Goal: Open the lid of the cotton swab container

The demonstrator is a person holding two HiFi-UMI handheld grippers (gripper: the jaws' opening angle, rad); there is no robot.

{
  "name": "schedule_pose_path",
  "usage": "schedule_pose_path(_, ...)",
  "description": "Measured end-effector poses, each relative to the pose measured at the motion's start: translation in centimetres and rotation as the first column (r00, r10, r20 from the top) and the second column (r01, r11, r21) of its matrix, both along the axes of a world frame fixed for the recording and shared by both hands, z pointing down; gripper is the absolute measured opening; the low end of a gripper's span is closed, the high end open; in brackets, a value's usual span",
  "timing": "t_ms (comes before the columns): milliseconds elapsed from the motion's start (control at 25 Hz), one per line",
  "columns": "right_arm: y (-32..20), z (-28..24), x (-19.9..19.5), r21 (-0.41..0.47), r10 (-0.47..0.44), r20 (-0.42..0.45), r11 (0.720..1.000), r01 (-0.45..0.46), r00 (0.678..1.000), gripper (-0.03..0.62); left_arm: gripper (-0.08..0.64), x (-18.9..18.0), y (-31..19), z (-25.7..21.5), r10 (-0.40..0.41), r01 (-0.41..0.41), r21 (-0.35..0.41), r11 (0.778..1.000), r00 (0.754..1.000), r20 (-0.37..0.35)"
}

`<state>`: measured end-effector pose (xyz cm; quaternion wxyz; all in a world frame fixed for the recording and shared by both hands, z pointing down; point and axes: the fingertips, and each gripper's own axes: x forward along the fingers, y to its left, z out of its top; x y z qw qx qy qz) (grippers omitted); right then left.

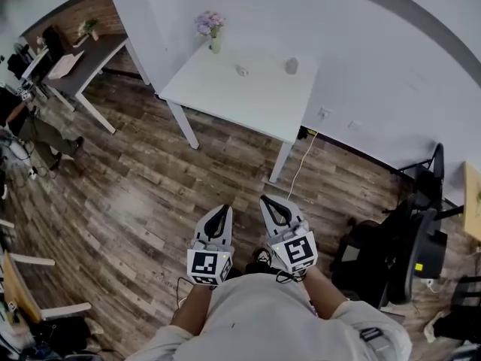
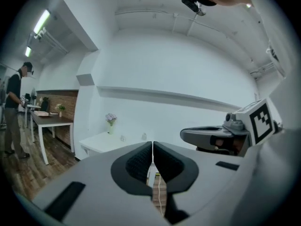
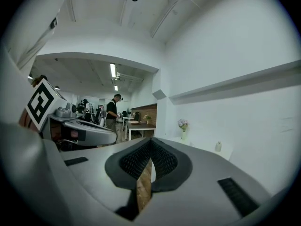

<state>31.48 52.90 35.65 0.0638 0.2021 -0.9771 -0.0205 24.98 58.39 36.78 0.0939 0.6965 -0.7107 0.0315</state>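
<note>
Straight ahead in the head view, a white table (image 1: pixel 248 96) stands against the white wall, well apart from the person. The cotton swab container (image 1: pixel 291 66), a small pale upright pot too far off for detail, stands near the table's back right edge. A vase of flowers (image 1: pixel 213 30) is at the back left and a smaller object (image 1: pixel 242 71) lies between them. The left gripper (image 1: pixel 223 210) and right gripper (image 1: pixel 268 200) are held side by side at waist height over the wooden floor (image 1: pixel 143 194), both pointing toward the table. A black office chair (image 1: pixel 409 254) stands to the right and a dark-topped desk (image 1: pixel 90 59) to the far left.

Next, the left gripper view shows its ribbed pads pressed together with nothing between them. The table and container sit beyond the tips, the other gripper is at the right, and a standing person (image 2: pixel 14 112) is at the far left.

Lastly, the right gripper view shows its jaws clenched and empty too, with the container on the table off to the right.
</note>
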Motion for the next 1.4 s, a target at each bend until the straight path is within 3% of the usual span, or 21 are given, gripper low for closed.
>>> schedule_pose_path(160, -0.6, 1.2, 1.4, -0.011, -0.013, -0.018, 1.000, 0.013, 1.000, 0.001, 0.021, 2.3, -0.8, 1.8, 0.074, -0.075, -0.039, 0.996, 0.997, -0.032)
schedule_pose_path(480, -4.2, 4.3, 4.6, -0.111, -0.006, -0.052, 0.994, 0.000, 0.999, 0.002, 0.023, 2.8, -2.9, 4.6, -0.023, 0.018, -0.103, 0.994, 0.999, -0.049)
schedule_pose_path(720, -6.9, 6.7, 2.9, -0.151, -0.020, -0.097, 0.989, 0.005, 0.995, 0.054, 0.046, 1.0, -3.3, 7.1, -0.059, 0.047, -0.193, 0.980, 0.997, -0.059)
schedule_pose_path(880, -7.7, 7.6, -0.2, -0.151, -0.036, -0.131, 0.988, 0.016, 0.991, 0.074, 0.100, -2.0, -5.1, 8.9, -0.054, 0.031, -0.220, 0.975, 0.994, -0.097)
schedule_pose_path(1120, -11.2, 9.1, -6.2, -0.177, -0.049, -0.178, 0.984, 0.017, 0.983, 0.074, 0.104, -7.7, -11.9, 9.0, 0.028, -0.048, -0.177, 0.983, 0.993, -0.118)
schedule_pose_path(1400, -16.4, 7.0, -15.7, -0.156, 0.022, -0.169, 0.987, -0.049, 0.985, 0.074, 0.104, -19.8, -16.5, 7.6, 0.062, -0.072, -0.161, 0.984, 0.996, -0.069)
